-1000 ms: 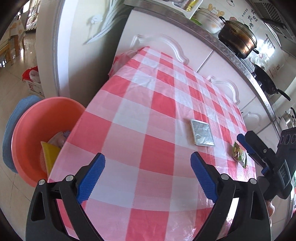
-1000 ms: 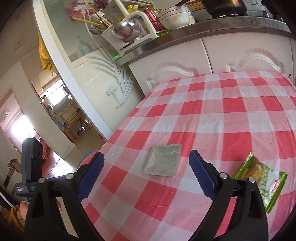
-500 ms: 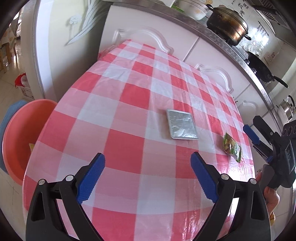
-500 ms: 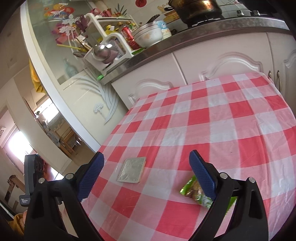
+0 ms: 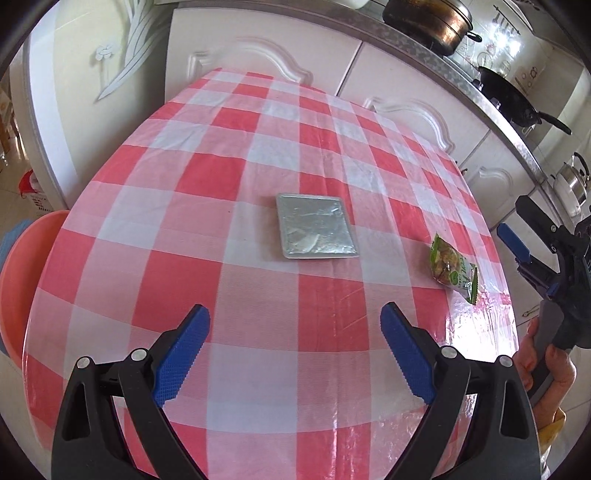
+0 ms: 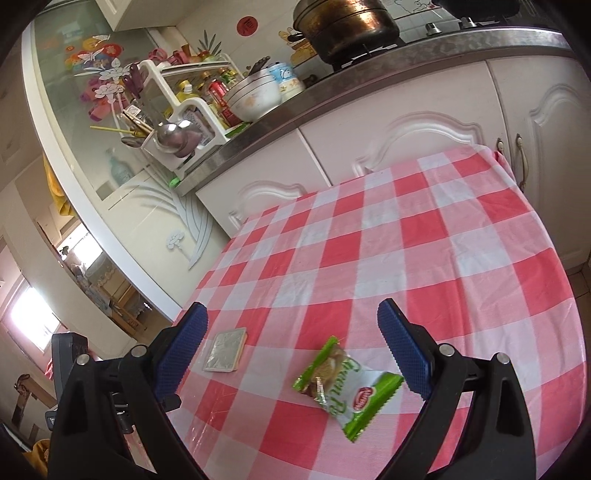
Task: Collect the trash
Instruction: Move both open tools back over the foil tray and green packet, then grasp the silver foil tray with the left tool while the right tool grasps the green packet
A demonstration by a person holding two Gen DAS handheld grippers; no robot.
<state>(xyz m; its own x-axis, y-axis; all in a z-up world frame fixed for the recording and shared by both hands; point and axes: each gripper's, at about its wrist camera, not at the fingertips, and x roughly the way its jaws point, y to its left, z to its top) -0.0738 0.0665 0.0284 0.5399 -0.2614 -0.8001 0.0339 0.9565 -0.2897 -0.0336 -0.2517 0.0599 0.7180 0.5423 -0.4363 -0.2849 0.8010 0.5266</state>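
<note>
Closer now; green snack packet (image 6: 345, 384) between right gripper's (image 6: 291, 354) spread jaws.

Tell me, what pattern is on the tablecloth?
Red, pink and white checks on the tablecloth; the left wrist view shows it best.

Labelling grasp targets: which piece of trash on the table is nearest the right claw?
The green snack wrapper, lying just ahead of the open right claw between its fingers. The silver foil packet lies farther off, beyond the left finger.

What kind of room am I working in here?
A home kitchen, most likely: a pot sits on the stove, a dish rack stands on the counter, and cabinets run behind the checked table.
</note>
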